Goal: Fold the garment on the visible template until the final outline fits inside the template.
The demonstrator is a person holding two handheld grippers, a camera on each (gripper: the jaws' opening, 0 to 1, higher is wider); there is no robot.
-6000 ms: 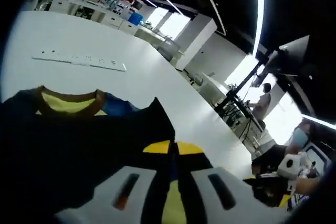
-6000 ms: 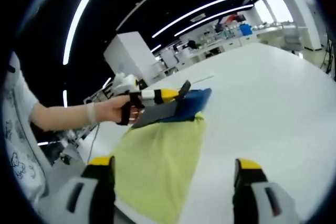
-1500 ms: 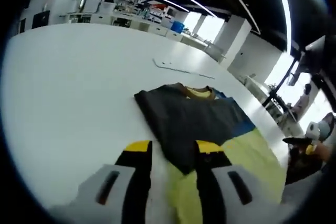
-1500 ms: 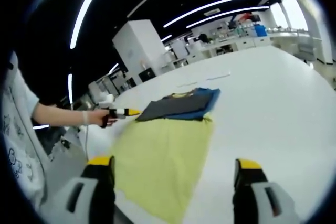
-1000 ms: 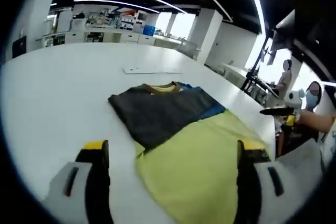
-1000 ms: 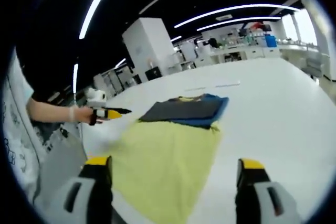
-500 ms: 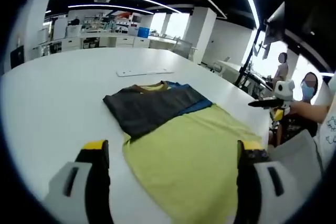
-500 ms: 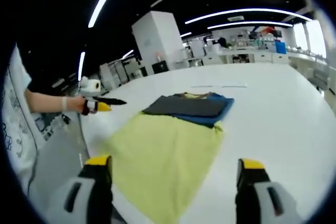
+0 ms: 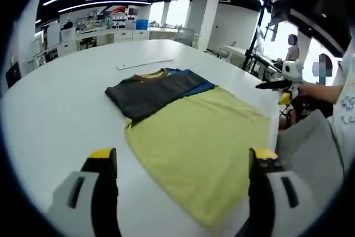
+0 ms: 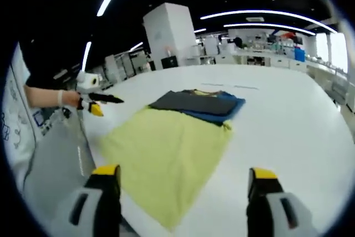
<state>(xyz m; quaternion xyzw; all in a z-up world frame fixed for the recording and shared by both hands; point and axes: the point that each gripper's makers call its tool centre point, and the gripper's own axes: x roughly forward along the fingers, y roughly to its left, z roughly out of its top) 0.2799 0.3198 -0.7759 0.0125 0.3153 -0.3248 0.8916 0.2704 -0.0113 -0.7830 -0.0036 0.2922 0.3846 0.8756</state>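
both grippers have let go and drawn back: left gripper (image 9: 180,162) and right gripper (image 10: 183,178) fingers stand apart, empty. the yellow, dark grey and blue garment (image 9: 186,123) lies part-folded on the white surface (image 9: 50,109). no template outline can be made out; near hem cut off.

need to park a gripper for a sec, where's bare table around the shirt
Bare white table lies wide on the right gripper side of the shirt, and beyond its collar past the white strip. The near edge is crowded: the yellow hem reaches it.
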